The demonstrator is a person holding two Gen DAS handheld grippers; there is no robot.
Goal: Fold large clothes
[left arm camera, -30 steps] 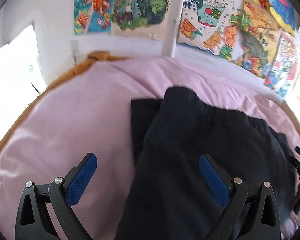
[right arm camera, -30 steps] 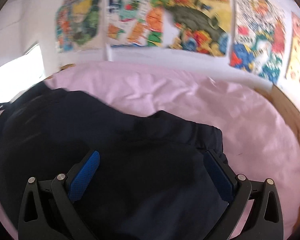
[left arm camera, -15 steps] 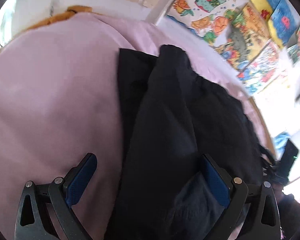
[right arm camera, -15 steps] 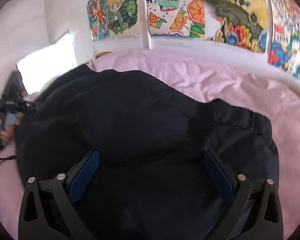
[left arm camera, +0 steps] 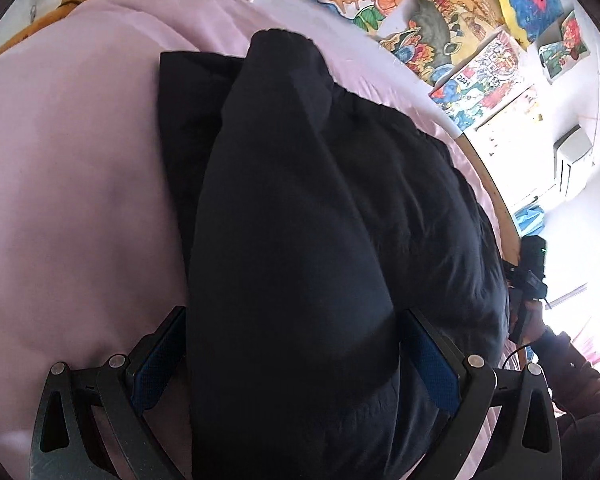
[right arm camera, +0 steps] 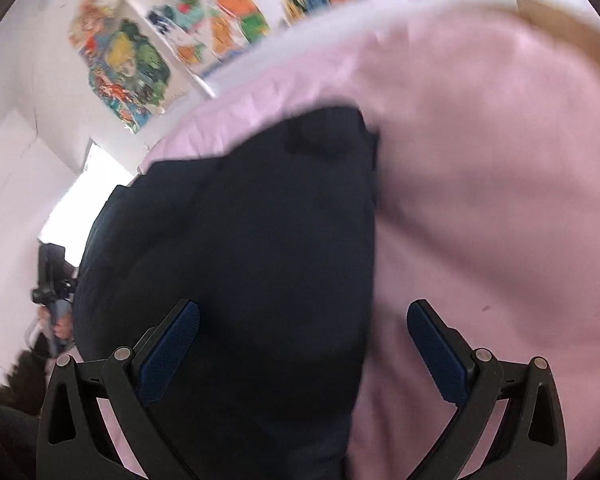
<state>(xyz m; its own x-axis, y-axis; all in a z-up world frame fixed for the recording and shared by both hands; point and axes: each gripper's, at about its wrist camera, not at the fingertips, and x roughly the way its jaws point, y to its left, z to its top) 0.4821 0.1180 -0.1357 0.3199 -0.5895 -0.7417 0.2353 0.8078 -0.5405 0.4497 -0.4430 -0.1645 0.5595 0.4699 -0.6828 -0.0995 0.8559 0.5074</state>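
Observation:
A large dark navy garment (left arm camera: pixel 300 220) lies bunched on a pink bed sheet (left arm camera: pixel 68 184). A thick fold of it runs between my left gripper's (left arm camera: pixel 294 360) open blue-padded fingers, which are spread wide on either side of the cloth. In the right wrist view the same garment (right arm camera: pixel 252 260) fills the left and centre. My right gripper (right arm camera: pixel 302 350) is open, its left finger (right arm camera: pixel 168 354) over the cloth and its right finger (right arm camera: pixel 434 354) over the sheet beside the garment's edge. The right gripper's body (left arm camera: pixel 526 276) shows at the garment's far right edge.
Colourful drawings (left arm camera: pixel 452 16) hang on the white wall behind the bed. A wooden bed frame edge (left arm camera: pixel 496 200) curves along the right. A bright window (right arm camera: pixel 88 184) is at the left of the right wrist view. The left gripper's body and hand (right arm camera: pixel 52 280) show there too.
Both grippers have dropped lower and closer to the garment and tilted. The fold now sits between the left fingers. The right view swung so the garment's right edge lies between its fingers.

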